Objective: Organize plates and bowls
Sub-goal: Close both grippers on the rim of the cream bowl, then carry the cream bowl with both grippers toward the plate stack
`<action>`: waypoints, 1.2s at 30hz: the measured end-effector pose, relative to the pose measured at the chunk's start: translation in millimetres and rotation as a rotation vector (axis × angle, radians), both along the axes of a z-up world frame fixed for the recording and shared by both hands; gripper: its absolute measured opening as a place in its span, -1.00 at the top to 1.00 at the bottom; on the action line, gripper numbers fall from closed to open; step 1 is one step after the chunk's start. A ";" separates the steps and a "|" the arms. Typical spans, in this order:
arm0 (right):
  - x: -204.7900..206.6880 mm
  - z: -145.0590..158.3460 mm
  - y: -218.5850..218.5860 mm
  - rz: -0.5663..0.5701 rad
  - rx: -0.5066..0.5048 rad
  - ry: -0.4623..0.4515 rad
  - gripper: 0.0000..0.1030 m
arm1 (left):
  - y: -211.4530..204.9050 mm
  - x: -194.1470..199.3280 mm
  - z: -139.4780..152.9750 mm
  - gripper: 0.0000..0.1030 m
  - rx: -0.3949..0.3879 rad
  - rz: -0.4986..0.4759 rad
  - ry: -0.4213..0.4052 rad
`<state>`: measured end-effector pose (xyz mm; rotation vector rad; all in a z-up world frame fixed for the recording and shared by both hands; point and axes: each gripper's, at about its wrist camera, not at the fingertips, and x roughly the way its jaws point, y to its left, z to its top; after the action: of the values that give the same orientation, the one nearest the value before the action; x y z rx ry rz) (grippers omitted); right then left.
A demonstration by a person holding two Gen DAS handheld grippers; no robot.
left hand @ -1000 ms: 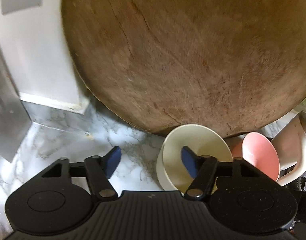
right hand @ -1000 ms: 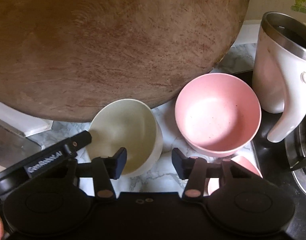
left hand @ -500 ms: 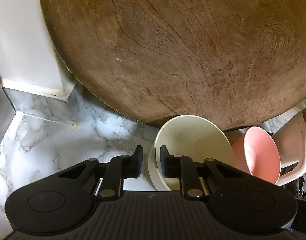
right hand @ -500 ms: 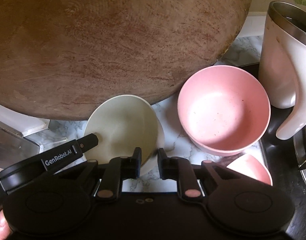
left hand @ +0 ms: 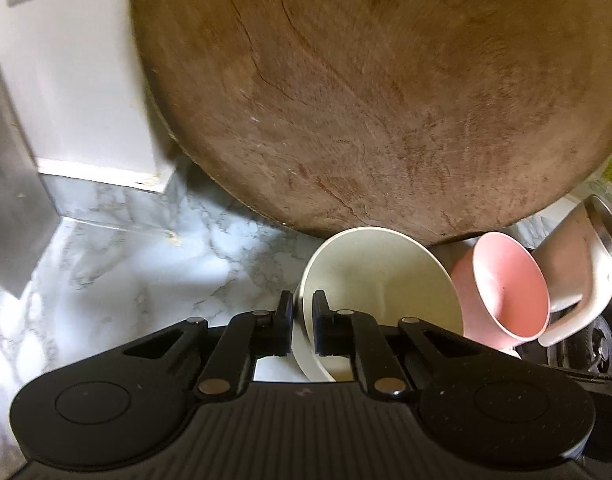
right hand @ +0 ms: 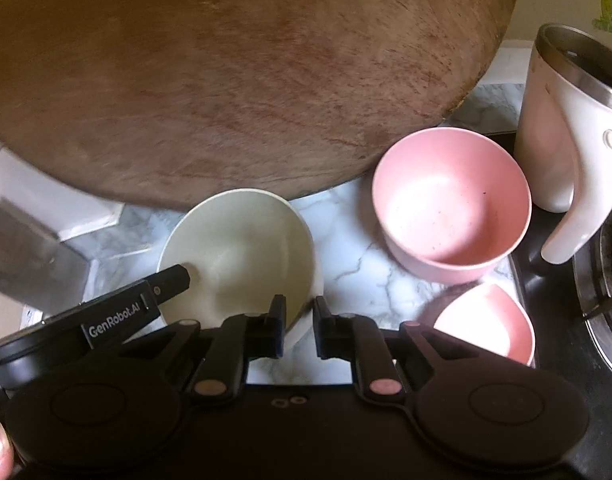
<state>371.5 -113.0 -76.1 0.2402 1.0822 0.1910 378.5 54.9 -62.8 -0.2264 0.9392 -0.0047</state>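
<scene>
At the far left the marble surface [left hand: 118, 280] lies bare, and a big round wooden board [left hand: 365, 92] leans up behind everything. Next comes the left hand-held gripper [left hand: 303, 320], which is clenched on the near left rim of the cream bowl [left hand: 381, 280]; one finger is outside the wall and one inside, with the rim between them. The right hand-held gripper [right hand: 300, 326] is clamped on the near right rim of the same cream bowl [right hand: 242, 248], so both tools grasp one bowl, which sits on the surface just in front of the board. To the right of it stands a pink bowl [right hand: 451, 208], apart from the cream one, and a second smaller pink bowl [right hand: 489, 324] lies nearer the camera. At the far right there is a white mug with a metal rim [right hand: 569, 128]. I judge the step in hand is the pick-up of the cream bowl. The next move probably calls for lifting it level with both sides together, clear of the board, and carrying it toward the pink bowl for stacking
</scene>
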 end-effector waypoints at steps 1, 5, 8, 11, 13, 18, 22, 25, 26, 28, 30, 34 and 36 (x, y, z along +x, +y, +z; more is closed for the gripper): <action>-3.7 2.9 2.0 0.007 -0.003 -0.004 0.72 | 0.8 -5.0 3.8 0.82 0.004 0.000 -0.004; -20.7 13.4 10.4 0.035 -0.017 -0.021 0.72 | 5.4 -24.3 16.1 0.82 0.014 0.000 -0.019; -32.5 20.7 15.4 0.054 -0.019 -0.025 0.72 | 9.9 -40.3 24.8 0.82 0.023 0.003 -0.027; -45.7 29.8 21.3 0.075 -0.019 -0.034 0.72 | 15.1 -56.7 31.4 0.82 0.040 0.007 -0.033; -55.9 35.9 25.3 0.090 -0.022 -0.043 0.72 | 20.0 -67.6 34.5 0.82 0.042 0.014 -0.035; -82.4 49.6 37.0 0.128 -0.018 -0.060 0.72 | 36.3 -95.8 43.9 0.82 0.035 0.041 -0.043; -103.9 61.5 49.9 0.164 -0.009 -0.076 0.71 | 47.2 -120.5 55.3 0.82 0.056 0.055 -0.061; -119.6 67.9 60.7 0.197 -0.007 -0.085 0.71 | 57.5 -139.4 63.7 0.82 0.065 0.073 -0.075; -124.6 69.2 64.5 0.207 -0.006 -0.085 0.71 | 60.8 -145.9 66.0 0.82 0.070 0.077 -0.078; -133.5 70.9 72.7 0.231 -0.005 -0.083 0.71 | 65.9 -156.7 67.9 0.82 0.081 0.092 -0.078; -142.1 71.0 81.5 0.251 -0.011 -0.081 0.71 | 72.5 -169.0 68.5 0.82 0.086 0.105 -0.076; -157.7 66.0 96.6 0.290 -0.012 -0.064 0.71 | 85.3 -192.2 65.4 0.82 0.095 0.131 -0.062; -165.0 63.6 103.6 0.304 -0.018 -0.058 0.71 | 89.9 -202.1 61.5 0.82 0.097 0.143 -0.045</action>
<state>206.4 -9.4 -12.5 0.0520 1.0585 0.4577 176.5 144.8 -1.3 -0.2030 0.8741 0.1666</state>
